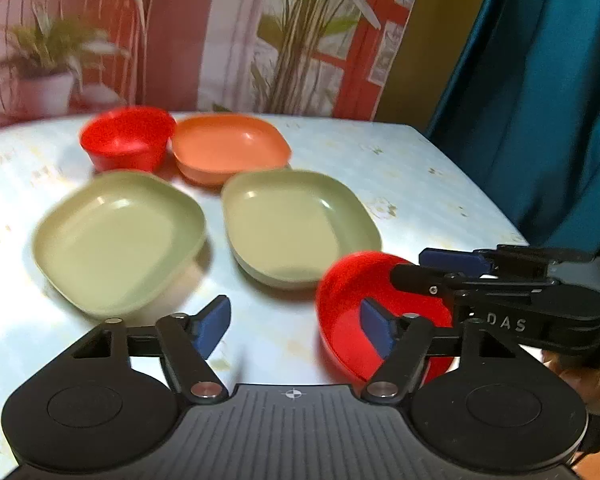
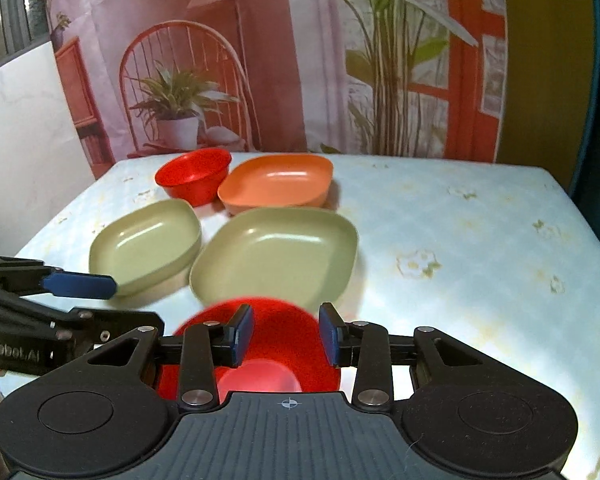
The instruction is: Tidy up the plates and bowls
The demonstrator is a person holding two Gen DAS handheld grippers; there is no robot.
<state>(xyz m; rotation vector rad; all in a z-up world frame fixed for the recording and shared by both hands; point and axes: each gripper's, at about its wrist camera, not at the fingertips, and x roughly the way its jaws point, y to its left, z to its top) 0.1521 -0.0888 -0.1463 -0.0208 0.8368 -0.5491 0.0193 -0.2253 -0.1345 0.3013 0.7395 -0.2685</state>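
The near red bowl (image 2: 260, 344) sits at the front of the table (image 2: 460, 240), just in front of the right-hand green plate (image 2: 276, 256), which serves as landmark here. The right gripper (image 2: 286, 336) hangs over this bowl with its jaws part-open and one blue pad on each side of the bowl's hollow; neither pad appears to press the wall, so nothing is gripped yet. In the left wrist view the left gripper (image 1: 296, 326) stands wide open and empty, its right pad close by the bowl's near rim; contact cannot be told. Beside the landmark plate lies a second green plate (image 2: 146, 242); behind it an orange plate (image 2: 276, 182), with a far red bowl (image 2: 194, 174) next to that. Judgement: the step is picking up the near bowl, likely to nest it in the far one. A good grip would put one pad inside and one outside the rim, closing firmly, since smooth plastic may slip, and lifting clear of the landmark plate's edge.
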